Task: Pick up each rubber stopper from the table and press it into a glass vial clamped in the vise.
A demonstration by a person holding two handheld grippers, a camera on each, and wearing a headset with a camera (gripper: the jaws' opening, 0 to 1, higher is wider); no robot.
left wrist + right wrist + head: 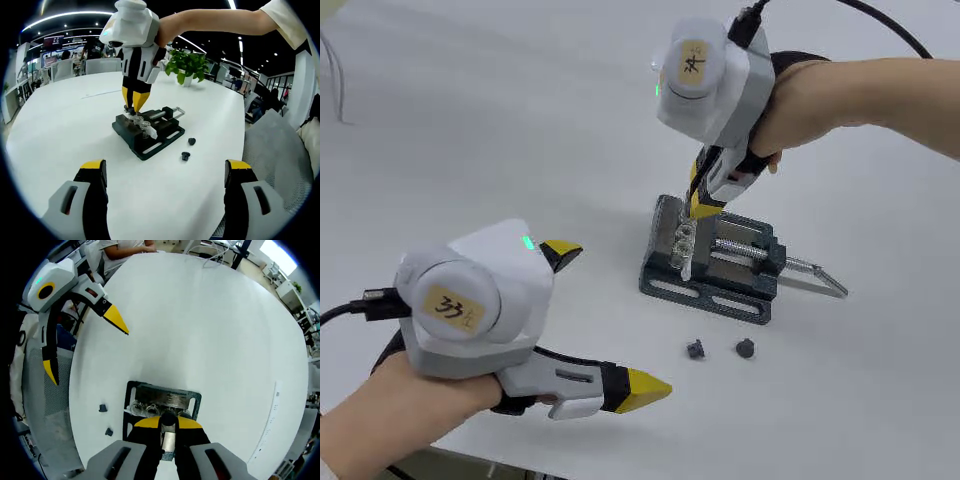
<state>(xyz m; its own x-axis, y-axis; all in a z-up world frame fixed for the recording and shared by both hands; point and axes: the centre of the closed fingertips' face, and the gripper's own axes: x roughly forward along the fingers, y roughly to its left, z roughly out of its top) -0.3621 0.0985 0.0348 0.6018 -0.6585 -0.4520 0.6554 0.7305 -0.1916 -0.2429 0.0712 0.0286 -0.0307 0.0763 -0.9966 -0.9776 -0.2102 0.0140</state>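
Two stoppers (695,349) lie on the bench (520,120) near the vise (715,268). We hold a third stopper (168,418) clamped in the jaws of the right gripper (168,422), over the vials (684,240) for pressing; the left gripper (166,167) waits, jaws apart.

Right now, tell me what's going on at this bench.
The right hand-held gripper is poised over the vise, jaws closed on a dark rubber stopper just above the clamped glass vials. The left hand-held gripper hangs open off to the side, holding nothing. Two more stoppers lie on the white table beside the vise.
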